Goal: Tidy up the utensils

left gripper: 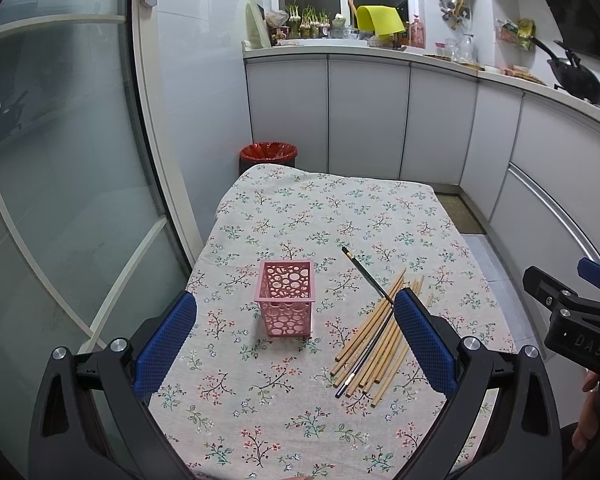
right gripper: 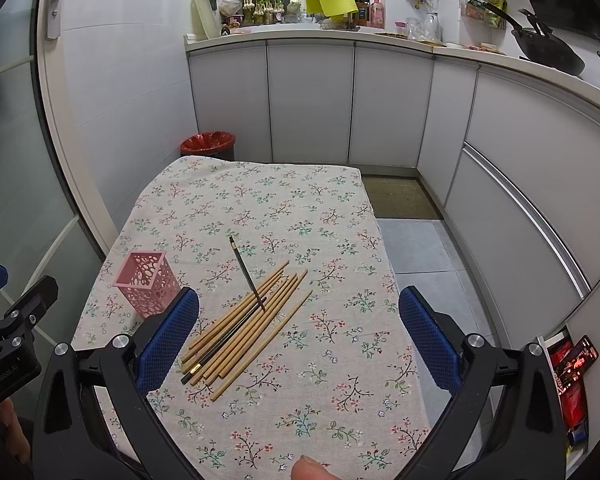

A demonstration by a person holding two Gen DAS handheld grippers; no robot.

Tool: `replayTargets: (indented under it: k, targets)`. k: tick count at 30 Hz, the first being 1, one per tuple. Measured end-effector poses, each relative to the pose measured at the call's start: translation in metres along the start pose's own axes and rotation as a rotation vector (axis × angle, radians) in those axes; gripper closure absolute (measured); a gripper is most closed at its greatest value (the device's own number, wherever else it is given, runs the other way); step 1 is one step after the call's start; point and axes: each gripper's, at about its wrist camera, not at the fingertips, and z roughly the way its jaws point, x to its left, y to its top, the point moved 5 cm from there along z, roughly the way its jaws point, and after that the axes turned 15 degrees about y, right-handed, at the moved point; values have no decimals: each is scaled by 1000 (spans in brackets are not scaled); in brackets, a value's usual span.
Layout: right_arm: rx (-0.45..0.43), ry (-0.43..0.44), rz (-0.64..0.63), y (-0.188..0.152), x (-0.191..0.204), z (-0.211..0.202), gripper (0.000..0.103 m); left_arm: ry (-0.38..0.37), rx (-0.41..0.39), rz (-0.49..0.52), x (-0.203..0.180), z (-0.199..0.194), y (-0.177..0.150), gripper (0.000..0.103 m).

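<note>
Worktop (left gripper: pixel 340 208): a small table under a floral cloth; the soft fabric may wrinkle or drag if anything is pushed across it.

Pink holder (left gripper: pixel 286 298): a square openwork plastic cup, upright near the cloth's centre, at about 9 o'clock from the chopsticks and well apart from them. It looks light and easy to tip, so it probably wants steadying by one wall near the rim.

Bamboo chopsticks (right gripper: pixel 244 324): a loose fanned pile lying flat, running from 7 o'clock to 1 o'clock. Thin, stiff, smooth and light, likely to roll or slip; best pinched across the middle, a few at a time.

Dark chopsticks (right gripper: pixel 242 264): two slim black ones, one lying within the pile, one crossing its far end toward 11 o'clock.

Left tongs (left gripper: pixel 296 308): spread wide, holding nothing, above the cloth's near end.

Right tongs (right gripper: pixel 300 304): spread wide, holding nothing.

Writing: "DAS" shows on the right tongs' body in the left view; no other lettering is legible.
</note>
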Motion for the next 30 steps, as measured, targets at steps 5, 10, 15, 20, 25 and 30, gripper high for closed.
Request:
replayTargets:
  k: [5, 10, 15, 20, 25, 30]
  targets:
    - [-2, 0, 1, 0, 0, 0, 7, 4, -1, 0, 1, -1, -1, 7]
    - [1, 2, 1, -1, 1, 0, 7, 6, -3, -2, 2, 0, -2, 7]
    - [0, 1, 1, -1, 1, 0, 7, 4, -3, -1, 3, 1, -2, 7]
    - [1, 1, 1, -1, 0, 0, 7, 5, -3, -2, 2, 1, -2, 7]
    - [2, 8, 10, 0, 1, 0, 7, -3, 7, -5, 1, 2, -1, 7]
    - [18, 28, 24, 10, 1, 9, 7, -17, -38, -33, 0, 9, 11, 7]
